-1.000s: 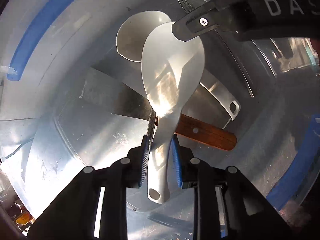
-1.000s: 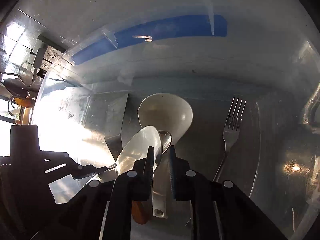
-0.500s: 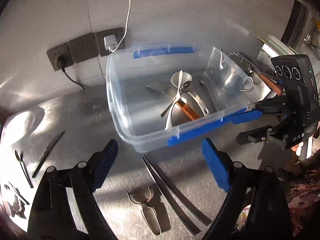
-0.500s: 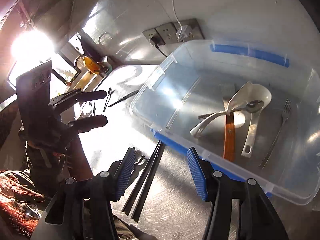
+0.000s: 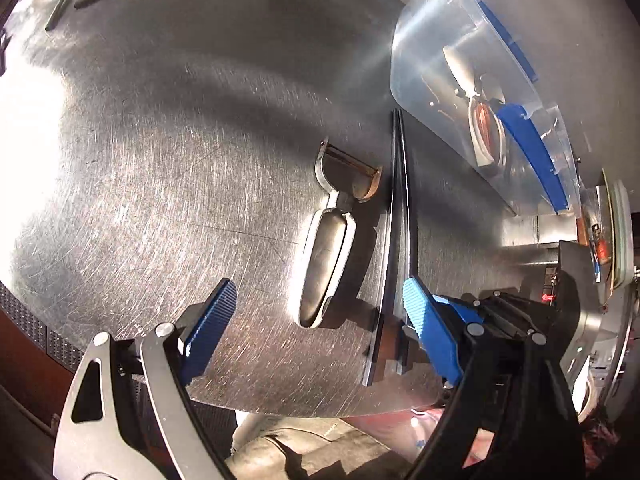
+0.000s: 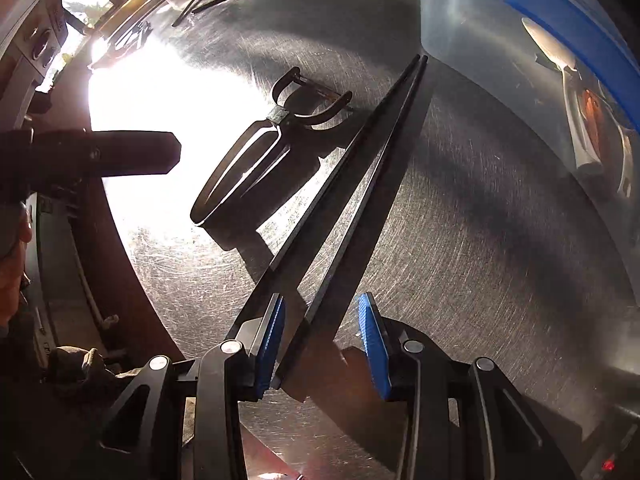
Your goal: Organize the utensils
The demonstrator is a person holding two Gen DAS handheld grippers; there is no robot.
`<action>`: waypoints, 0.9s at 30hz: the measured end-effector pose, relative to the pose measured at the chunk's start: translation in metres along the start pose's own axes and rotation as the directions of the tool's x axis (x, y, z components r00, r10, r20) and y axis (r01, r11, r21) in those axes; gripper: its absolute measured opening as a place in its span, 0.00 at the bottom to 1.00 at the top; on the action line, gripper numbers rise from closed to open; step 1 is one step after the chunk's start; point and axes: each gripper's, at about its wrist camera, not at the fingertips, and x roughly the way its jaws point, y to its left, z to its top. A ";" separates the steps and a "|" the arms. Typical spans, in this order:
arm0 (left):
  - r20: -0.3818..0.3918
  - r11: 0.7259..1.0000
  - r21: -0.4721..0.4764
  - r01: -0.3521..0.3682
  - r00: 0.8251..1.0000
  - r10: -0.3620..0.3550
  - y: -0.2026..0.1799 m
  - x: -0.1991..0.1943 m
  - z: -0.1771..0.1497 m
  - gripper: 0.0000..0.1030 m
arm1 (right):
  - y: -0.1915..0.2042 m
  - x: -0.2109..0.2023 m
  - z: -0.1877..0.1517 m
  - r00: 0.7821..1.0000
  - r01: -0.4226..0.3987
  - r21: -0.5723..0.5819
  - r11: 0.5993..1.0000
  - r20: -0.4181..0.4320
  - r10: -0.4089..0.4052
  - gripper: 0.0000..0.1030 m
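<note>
Two sets of tongs over utensils on a scratched steel surface (image 5: 168, 152)

The left tongs (image 5: 316, 312) stand spread wide and empty, a grey metal Y-shaped peeler (image 5: 328, 248) lying between their blue pads; the right tongs (image 6: 320, 336) are closing with the thick ends of the long black chopsticks (image 6: 352, 184) between their pads, which do not yet press them. Beyond both tongs, to the right, sits the clear plastic bin with blue handles (image 5: 416, 52), utensils inside
</note>
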 end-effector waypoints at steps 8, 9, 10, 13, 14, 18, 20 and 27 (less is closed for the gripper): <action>-0.175 0.971 -0.074 0.227 0.956 -0.237 -0.031 0.034 0.030 0.79 | -0.016 -0.004 -0.025 0.998 0.063 0.073 0.995 -0.010 -0.063 0.07; -0.223 0.964 -0.089 0.249 0.939 -0.263 -0.037 0.045 0.030 0.79 | -0.022 -0.005 -0.032 0.999 0.048 0.095 0.994 -0.014 -0.046 0.07; -0.265 0.960 -0.099 0.261 0.923 -0.278 -0.045 0.056 0.030 0.79 | -0.028 -0.006 -0.038 0.999 0.029 0.125 0.992 -0.019 -0.027 0.07; -0.368 0.949 -0.133 0.285 0.875 -0.314 -0.073 0.083 0.026 0.79 | -0.046 -0.009 -0.058 0.999 -0.029 0.210 0.977 -0.027 0.035 0.07; -0.397 0.946 -0.143 0.291 0.859 -0.324 -0.082 0.090 0.023 0.79 | -0.052 -0.009 -0.064 0.998 -0.054 0.241 0.969 -0.028 0.063 0.07; -0.497 0.955 -0.130 0.267 0.815 -0.296 -0.121 0.122 0.014 0.79 | -0.069 -0.016 -0.089 0.999 -0.045 0.299 0.953 -0.007 0.050 0.07; -0.530 0.967 -0.132 0.218 0.809 -0.255 -0.133 0.137 0.009 0.79 | -0.070 -0.022 -0.101 1.000 0.022 0.281 0.959 0.001 -0.023 0.07; -0.524 0.992 -0.086 0.088 0.843 -0.121 -0.178 0.159 -0.001 0.79 | -0.050 -0.021 -0.129 0.976 0.219 0.082 0.972 -0.011 -0.219 0.07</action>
